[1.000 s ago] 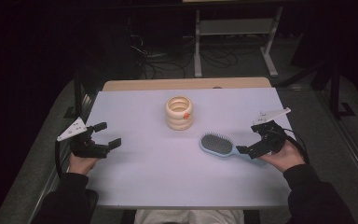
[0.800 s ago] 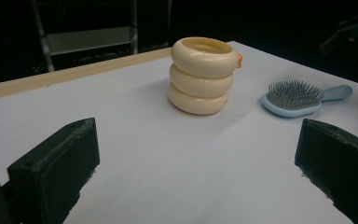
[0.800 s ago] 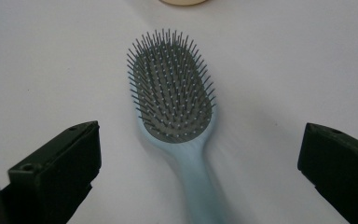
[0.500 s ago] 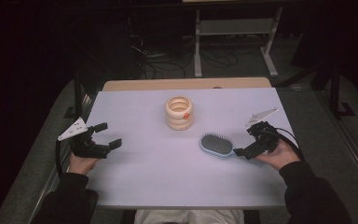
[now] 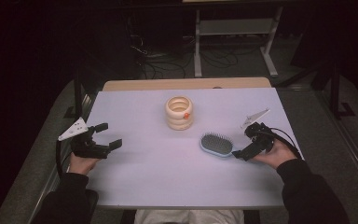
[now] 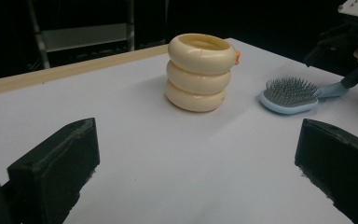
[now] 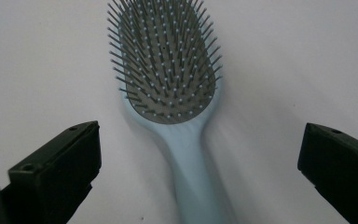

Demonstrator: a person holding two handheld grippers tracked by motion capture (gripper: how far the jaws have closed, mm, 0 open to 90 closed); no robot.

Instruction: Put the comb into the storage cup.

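Note:
A light-blue hairbrush [image 5: 216, 143] lies bristles-up right of the table's middle, its handle pointing right. My right gripper [image 5: 242, 147] stands open over that handle. In the right gripper view the brush [image 7: 168, 70] runs up the middle and the handle passes between the wide-apart jaws of the gripper [image 7: 200, 140]. A cream stack of three rings [image 5: 179, 112] with a small orange spot stands upright at the table's centre back. My left gripper [image 5: 109, 135] is open at the left edge with nothing between its fingers. Its view shows the ring stack [image 6: 199, 72] and the brush [image 6: 290, 95] ahead.
The white table top [image 5: 168, 177] has a wooden strip [image 5: 186, 84] along its far edge. Beyond it on the dark floor are a metal frame [image 5: 233, 32] and loose cables [image 5: 163, 60]. In the left gripper view the right gripper [image 6: 349, 56] shows at the far right.
My right gripper has shifted a little left and down over the brush handle. The brush, the ring stack and my left gripper have stayed put.

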